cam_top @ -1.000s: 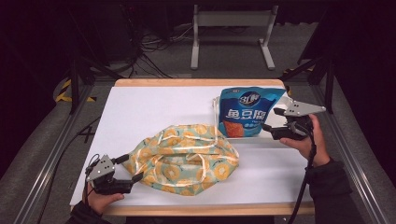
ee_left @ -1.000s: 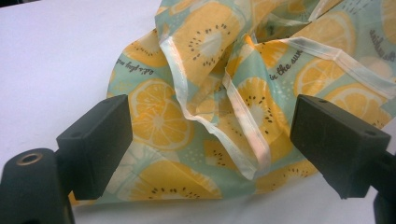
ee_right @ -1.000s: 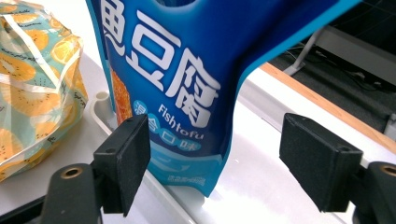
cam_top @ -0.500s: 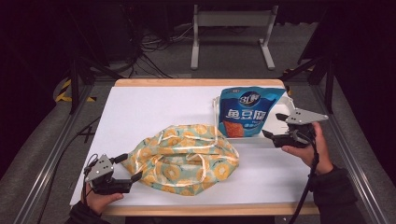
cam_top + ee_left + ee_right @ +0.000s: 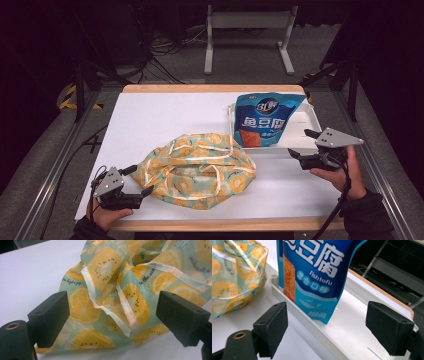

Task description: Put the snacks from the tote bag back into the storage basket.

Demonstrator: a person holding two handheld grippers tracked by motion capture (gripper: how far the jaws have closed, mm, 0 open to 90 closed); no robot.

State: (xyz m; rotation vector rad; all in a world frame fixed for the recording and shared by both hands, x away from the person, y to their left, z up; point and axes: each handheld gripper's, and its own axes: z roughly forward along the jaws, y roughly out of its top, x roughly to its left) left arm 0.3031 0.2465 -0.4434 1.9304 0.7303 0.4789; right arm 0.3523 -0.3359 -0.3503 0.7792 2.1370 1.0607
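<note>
High view: we see a white worktop [image 5: 165, 120] carrying a crumpled cloth bag [image 5: 197, 167] printed with orange slices, lying near the front edge. Behind it to the right, a blue snack pouch [image 5: 265, 119] stands in a shallow white tray [image 5: 305, 125]. At lower left, the left tool [image 5: 141, 181] sits low at the bag's left edge. At right, the right tool [image 5: 299, 142] points toward the tray, just short of the pouch.

Left gripper view: we find the left tool [image 5: 112, 315] released, its jaws wide apart, with a folded hem of the bag [image 5: 120, 305] between them but unpressed.

Right gripper view: the right tool [image 5: 327, 325] is released; its jaws have just been opening. The pouch [image 5: 317, 277] stands beyond them, untouched, in the tray [image 5: 332, 337].
</note>
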